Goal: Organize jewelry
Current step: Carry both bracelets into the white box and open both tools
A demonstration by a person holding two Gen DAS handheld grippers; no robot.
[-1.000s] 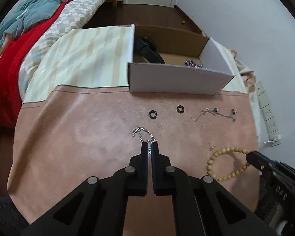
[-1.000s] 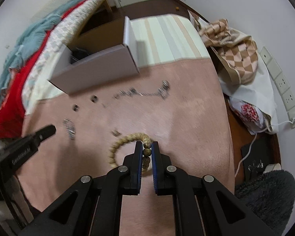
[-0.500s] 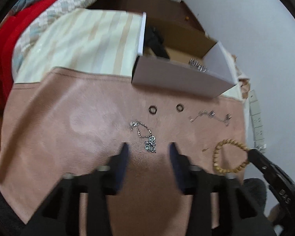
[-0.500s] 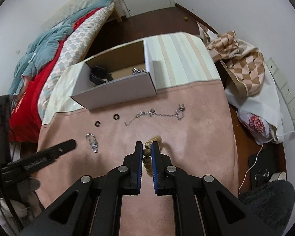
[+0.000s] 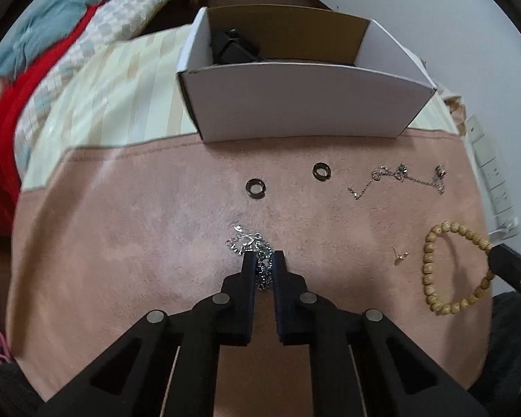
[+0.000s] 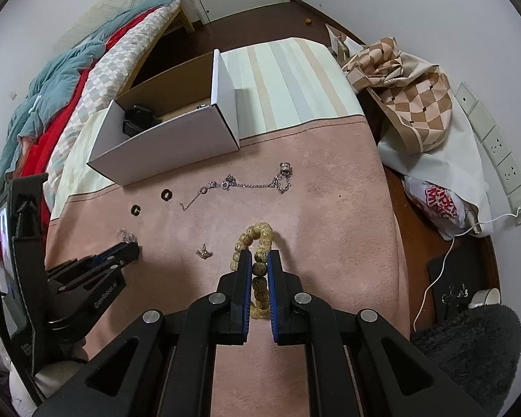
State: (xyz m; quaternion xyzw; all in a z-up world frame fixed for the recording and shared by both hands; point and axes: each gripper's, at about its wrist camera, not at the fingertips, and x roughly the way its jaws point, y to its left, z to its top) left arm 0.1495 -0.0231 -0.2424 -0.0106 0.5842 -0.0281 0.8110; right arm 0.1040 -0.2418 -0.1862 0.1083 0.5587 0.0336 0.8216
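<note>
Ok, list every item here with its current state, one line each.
Left gripper: shut on the silver chain, which bunches on the pink cloth.
Right gripper: shut on the bead bracelet.
White box: open-topped, dark item inside.
Two dark rings: loose on the cloth.
Charm chain: stretched out flat.
Small earring: loose on the cloth.

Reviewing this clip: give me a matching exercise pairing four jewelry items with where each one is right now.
Items:
1. wooden bead bracelet
2. bunched silver chain
3. two dark rings
4. black item

Places:
A. inside the white box
B. loose on the pink cloth, just in front of the box
C. between the right gripper fingers
D. between the left gripper fingers

Pairs: 1-C, 2-D, 3-B, 4-A
</note>
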